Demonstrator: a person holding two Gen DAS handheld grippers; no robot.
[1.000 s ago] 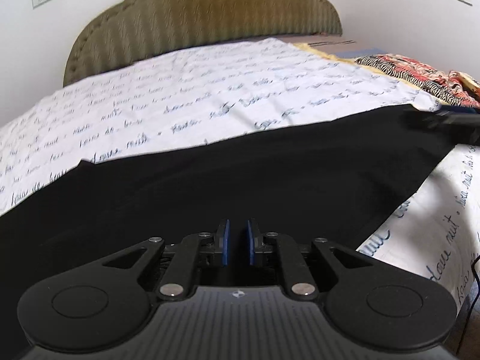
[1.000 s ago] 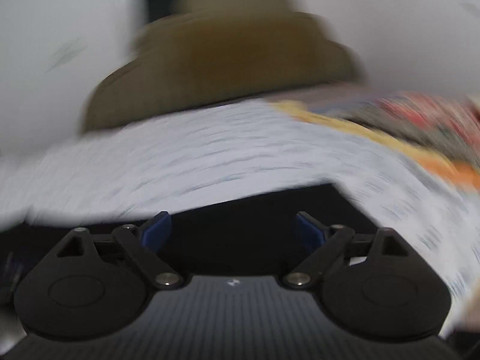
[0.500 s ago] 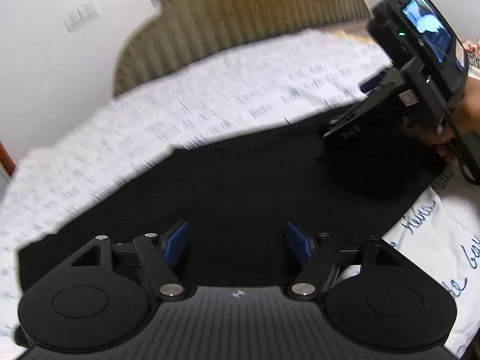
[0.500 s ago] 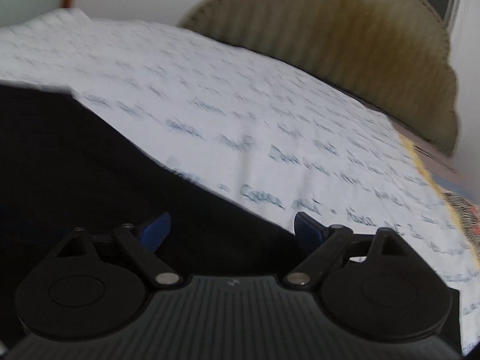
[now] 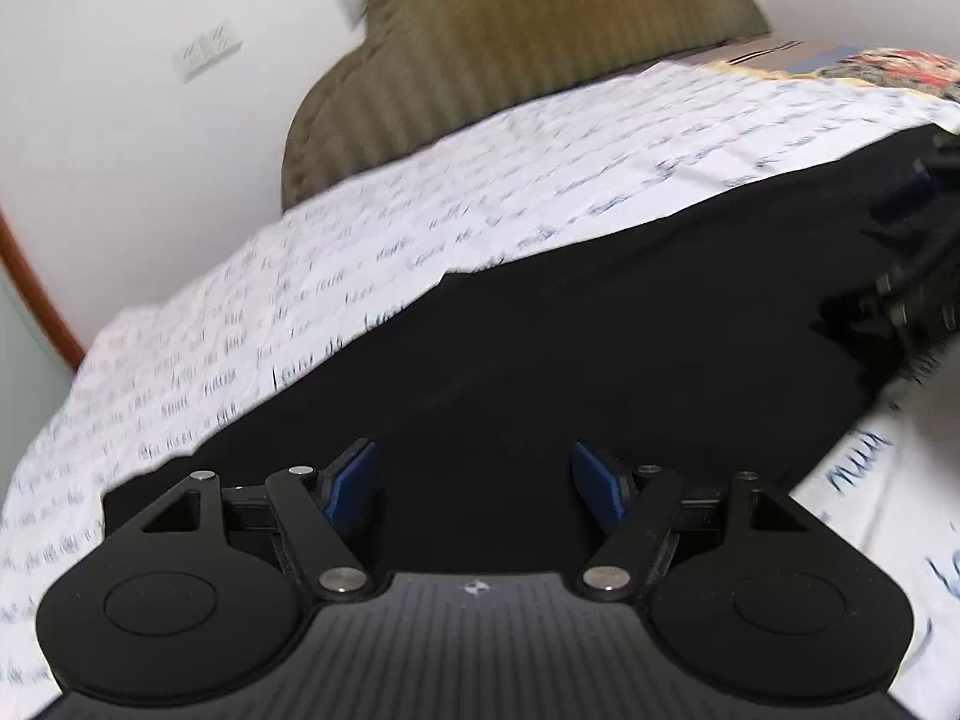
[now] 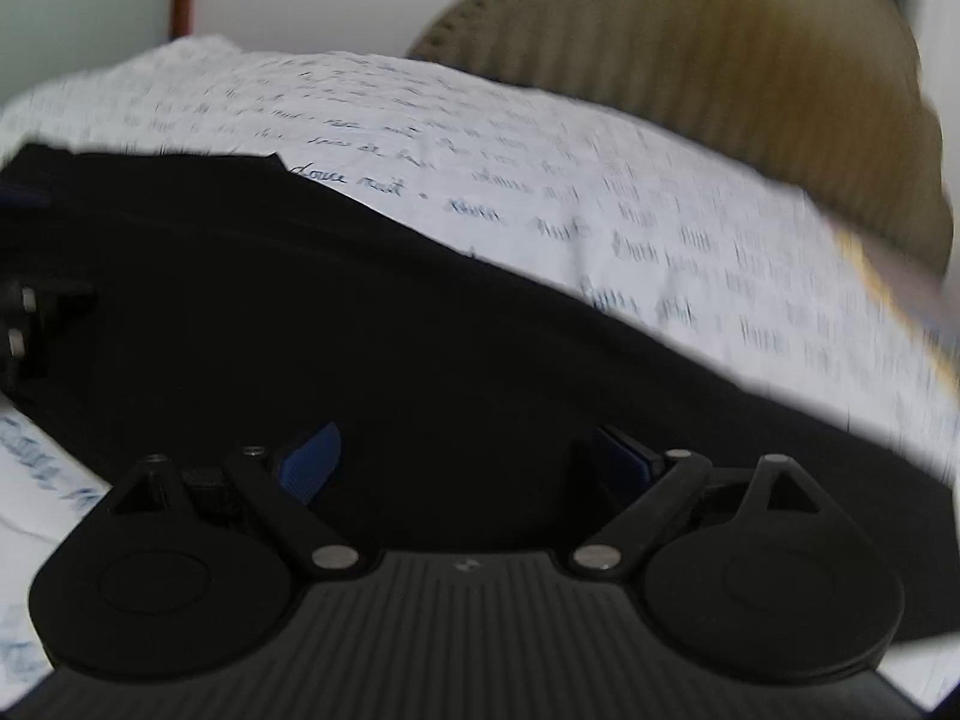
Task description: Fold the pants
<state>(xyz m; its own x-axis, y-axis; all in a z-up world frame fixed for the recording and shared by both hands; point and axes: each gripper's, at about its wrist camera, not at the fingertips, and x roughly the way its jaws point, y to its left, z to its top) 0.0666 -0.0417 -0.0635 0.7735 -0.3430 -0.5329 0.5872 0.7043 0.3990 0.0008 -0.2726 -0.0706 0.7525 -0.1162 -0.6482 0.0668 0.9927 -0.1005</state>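
Observation:
The black pants lie flat across a bed with a white sheet printed with blue handwriting. My left gripper is open and empty, hovering low over the near part of the pants. The right gripper's body shows at the right edge of the left wrist view, over the pants' right end. In the right wrist view the pants fill the middle, and my right gripper is open and empty above them. The left gripper's body shows at that view's left edge.
An olive ribbed headboard stands at the far end against a white wall with a socket plate. A red patterned cloth lies at the far right of the bed. The bed's near edge runs by the pants.
My left gripper opened from shut about a second ago and has swung left and lower over the pants. My right gripper stayed open and moved along the pants' right end.

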